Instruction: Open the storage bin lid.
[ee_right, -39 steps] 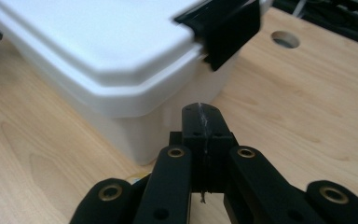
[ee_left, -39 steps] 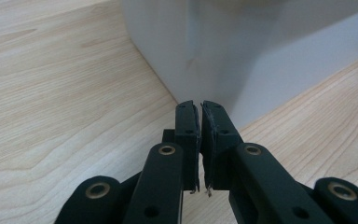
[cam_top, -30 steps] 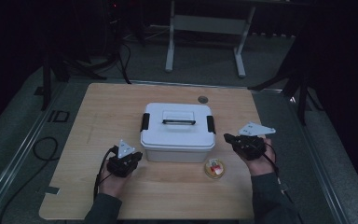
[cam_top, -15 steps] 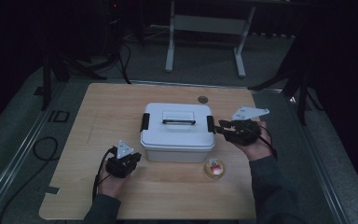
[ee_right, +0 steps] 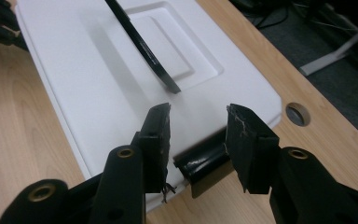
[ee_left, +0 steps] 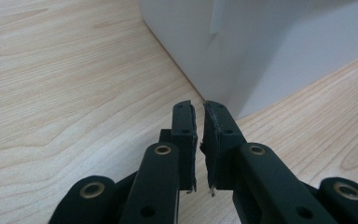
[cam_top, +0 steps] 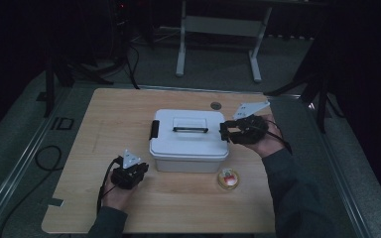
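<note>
A white lidded box (cam_top: 188, 144) stands mid-table, with a black handle (cam_top: 190, 130) lying flat on its lid and a black latch (cam_top: 155, 129) on its left side. My right gripper (cam_top: 225, 133) is at the box's right side. In the right gripper view its jaws (ee_right: 198, 112) have just been opening; they stand apart over the right latch (ee_right: 205, 168) without pressing it. My left gripper (cam_top: 141, 171) rests on the table by the box's front left corner. Its jaws (ee_left: 199, 109) have just been opening to a narrow gap with nothing between them, and they point at the box wall (ee_left: 270, 51).
A small round container (cam_top: 227, 179) with something red and orange in it sits in front of the box's right corner. A cable hole (cam_top: 216, 105) lies in the wooden table (cam_top: 119, 114) behind the box. Desk legs and cables stand on the floor beyond.
My right gripper has risen and moved away from the person, from beside the box's front right corner to its right latch, and its jaws have parted. The left hand has stayed put.
</note>
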`<state>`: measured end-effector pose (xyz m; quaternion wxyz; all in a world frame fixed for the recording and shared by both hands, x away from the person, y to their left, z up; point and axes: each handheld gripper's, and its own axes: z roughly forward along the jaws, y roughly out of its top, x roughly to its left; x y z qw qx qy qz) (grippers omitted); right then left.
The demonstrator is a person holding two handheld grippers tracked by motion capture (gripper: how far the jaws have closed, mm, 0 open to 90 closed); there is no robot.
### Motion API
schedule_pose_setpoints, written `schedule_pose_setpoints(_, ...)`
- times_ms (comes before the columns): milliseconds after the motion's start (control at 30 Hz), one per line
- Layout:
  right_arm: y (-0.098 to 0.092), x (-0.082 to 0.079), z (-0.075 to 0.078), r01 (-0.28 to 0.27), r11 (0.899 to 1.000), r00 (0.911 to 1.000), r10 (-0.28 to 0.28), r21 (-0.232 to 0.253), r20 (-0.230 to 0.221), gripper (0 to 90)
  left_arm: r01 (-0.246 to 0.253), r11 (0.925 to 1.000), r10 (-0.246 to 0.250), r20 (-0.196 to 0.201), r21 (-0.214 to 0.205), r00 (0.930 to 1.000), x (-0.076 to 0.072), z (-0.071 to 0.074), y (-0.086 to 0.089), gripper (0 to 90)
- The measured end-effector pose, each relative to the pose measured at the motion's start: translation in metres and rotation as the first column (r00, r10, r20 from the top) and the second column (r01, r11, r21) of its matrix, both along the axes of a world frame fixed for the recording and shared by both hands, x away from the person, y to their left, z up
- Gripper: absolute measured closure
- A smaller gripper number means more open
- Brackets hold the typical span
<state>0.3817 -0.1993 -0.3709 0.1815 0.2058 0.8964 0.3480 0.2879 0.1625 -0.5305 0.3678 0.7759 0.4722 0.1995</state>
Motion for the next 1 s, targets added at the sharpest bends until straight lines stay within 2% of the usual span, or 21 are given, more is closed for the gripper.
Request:
schedule_pose_setpoints(167,0.007,0.003,0.001,-0.039,0.997,0.9992,0.039,-0.062,0.005,58.9,0.004,1.0000,-0.004,-0.002,0.004,1.0000,0.000,-0.001,-0.001,82.7)
schedule_pose_setpoints(367,0.016,0.006,0.002,-0.101,0.986,0.9947,0.103,-0.131,0.006,58.9,0.005,1.0000,-0.005,-0.003,0.007,1.0000,0.000,-0.001,-0.002,82.6)
schedule_pose_setpoints(667,0.025,0.011,0.008,-0.152,0.970,0.9876,0.157,-0.188,0.009,58.3,0.009,0.9999,-0.009,-0.007,0.009,0.9999,0.001,-0.002,-0.002,82.3)
schedule_pose_setpoints(900,0.036,0.012,0.011,-0.186,0.953,0.9810,0.194,-0.241,0.009,58.2,0.012,0.9999,-0.011,-0.009,0.010,0.9999,0.001,-0.002,-0.002,81.8)
schedule_pose_setpoints(1000,0.042,0.012,0.013,-0.202,0.942,0.9774,0.211,-0.269,0.006,58.2,0.012,0.9999,-0.012,-0.010,0.010,0.9999,0.001,-0.002,-0.002,81.6)
